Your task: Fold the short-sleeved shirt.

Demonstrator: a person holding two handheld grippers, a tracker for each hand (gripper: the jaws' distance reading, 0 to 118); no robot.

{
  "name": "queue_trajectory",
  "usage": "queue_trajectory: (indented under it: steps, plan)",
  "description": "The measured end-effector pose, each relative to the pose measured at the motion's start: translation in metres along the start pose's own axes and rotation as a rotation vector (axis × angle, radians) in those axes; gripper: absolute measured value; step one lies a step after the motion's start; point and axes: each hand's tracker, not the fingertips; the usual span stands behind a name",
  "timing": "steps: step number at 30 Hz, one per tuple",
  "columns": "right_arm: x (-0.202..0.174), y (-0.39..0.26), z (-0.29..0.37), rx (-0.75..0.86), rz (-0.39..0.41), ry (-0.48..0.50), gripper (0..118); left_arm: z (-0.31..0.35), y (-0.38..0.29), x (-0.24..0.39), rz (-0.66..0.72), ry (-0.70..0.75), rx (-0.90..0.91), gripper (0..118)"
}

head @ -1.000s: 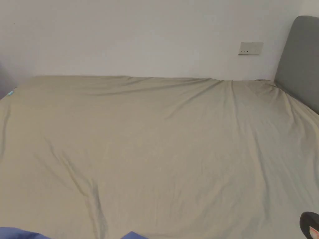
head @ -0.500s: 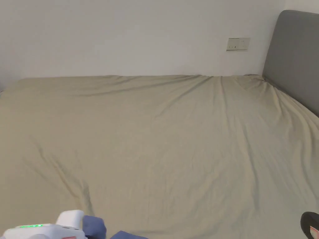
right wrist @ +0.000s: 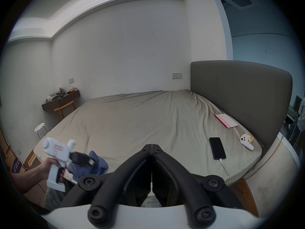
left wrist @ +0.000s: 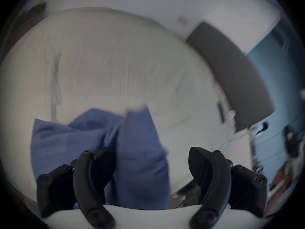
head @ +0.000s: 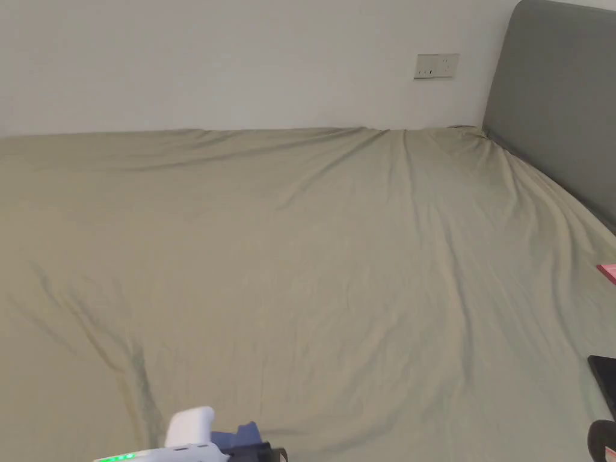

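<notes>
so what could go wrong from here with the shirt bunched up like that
1. The blue shirt lies crumpled at the near edge of the bed; it might slide off if tugged.
2. The left gripper is open over the bunched cloth and could pinch several layers at once.
3. The phone, its cable and the pink booklet lie near the headboard; spreading the shirt that way could snag them.

- Crumpled blue cloth shirt point(right wrist: 92, 165), soft and matt, lower left of the right gripper view.
- Olive-beige cloth bedsheet point(head: 313, 252), matt and creased, across the head view.
- Grey upholstered headboard point(head: 559, 102), matt, upper right.
- Left tool point(left wrist: 151, 166): matt black plastic jaws, smooth white plastic body.
- Black phone point(right wrist: 217, 148), glossy, right.
</notes>
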Motion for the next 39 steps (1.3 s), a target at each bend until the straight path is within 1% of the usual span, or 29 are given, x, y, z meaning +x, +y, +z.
queue_trajectory:
  steps: [2,3,4,5,6,7,8,9,10,11,12,14,16,17,21,23,24,25,27,29,30,32,34,36,37,38,39]
  plan:
    - [0.003,0.000,0.001,0.002,-0.008,-0.007,1,0.038,0.011,-0.001,-0.008,-0.008,0.124,92]
    - [0.005,-0.001,0.000,0.005,-0.016,-0.006,1,0.056,0.015,-0.001,-0.027,0.006,0.199,86]
    - [0.006,-0.001,-0.001,0.005,-0.023,-0.004,1,0.069,0.020,0.000,-0.046,0.051,0.270,74]
    - [0.006,0.000,-0.001,0.004,-0.029,-0.002,1,0.080,0.020,0.000,-0.055,0.136,0.340,32]
    - [0.006,-0.001,-0.002,0.004,-0.033,-0.001,1,0.083,0.019,-0.001,-0.069,0.215,0.382,0]
    - [0.005,-0.001,-0.003,0.003,-0.035,-0.002,1,0.080,0.016,-0.002,-0.090,0.311,0.394,0]
    - [0.004,-0.002,-0.005,0.001,-0.037,-0.001,1,0.072,0.013,-0.005,-0.118,0.352,0.396,0]
    - [0.004,-0.004,-0.006,-0.003,-0.040,0.003,1,0.063,0.013,-0.008,-0.130,0.323,0.306,0]
    - [0.002,-0.004,-0.006,-0.008,-0.040,0.008,1,0.050,0.007,-0.010,-0.111,0.244,0.224,0]
    - [0.000,-0.006,-0.006,-0.012,-0.035,0.012,1,0.038,-0.003,-0.010,-0.098,0.194,0.207,0]
    - [-0.002,-0.007,-0.006,-0.013,-0.029,0.014,1,0.025,-0.014,0.004,-0.110,0.169,0.195,0]
    - [-0.007,-0.007,-0.006,-0.024,-0.017,0.014,1,-0.011,-0.034,0.018,-0.191,0.158,0.112,0]
    - [-0.007,-0.007,-0.005,-0.029,-0.012,0.010,1,-0.043,-0.054,0.037,-0.243,0.132,0.016,0]
    - [-0.008,-0.008,-0.004,-0.032,-0.012,0.011,1,-0.055,-0.062,0.043,-0.250,0.121,0.025,0]
    - [-0.006,-0.010,0.003,-0.038,-0.013,0.000,1,-0.107,-0.086,0.048,-0.159,0.030,-0.086,0]
    - [-0.005,-0.011,0.007,-0.041,-0.007,-0.011,1,-0.120,-0.094,0.043,-0.113,0.057,-0.150,0]
    - [-0.005,-0.010,0.009,-0.043,0.001,-0.023,1,-0.114,-0.094,0.042,-0.088,0.055,-0.138,0]
    - [-0.004,-0.010,0.012,-0.042,0.010,-0.032,1,-0.105,-0.093,0.041,-0.075,0.011,-0.108,0]
    - [-0.001,-0.009,0.016,-0.037,0.014,-0.038,1,-0.073,-0.082,0.050,-0.078,-0.007,-0.072,0]
    - [0.003,-0.008,0.017,-0.036,0.008,-0.039,1,-0.021,-0.064,0.059,-0.144,-0.061,0.096,0]
    - [0.004,-0.007,0.015,-0.033,0.005,-0.041,1,-0.002,-0.056,0.061,-0.175,-0.054,0.161,0]
    - [0.003,-0.006,0.011,-0.027,-0.003,-0.041,1,0.023,-0.041,0.056,-0.215,0.012,0.197,0]
    - [-0.001,-0.004,0.006,-0.028,-0.023,-0.026,1,0.042,-0.031,0.041,-0.184,0.031,0.191,0]
    - [-0.008,-0.003,0.003,-0.019,-0.034,0.025,1,0.060,-0.024,0.017,-0.117,0.057,0.251,0]
    - [-0.014,-0.002,0.001,-0.018,-0.026,0.052,1,0.072,-0.021,0.003,-0.081,0.065,0.281,0]
    - [-0.020,-0.001,-0.003,-0.017,-0.013,0.070,1,0.085,-0.019,-0.010,-0.052,0.070,0.308,22]
    - [-0.029,0.000,-0.008,-0.019,0.000,0.098,1,0.098,-0.016,-0.025,-0.019,0.057,0.327,58]
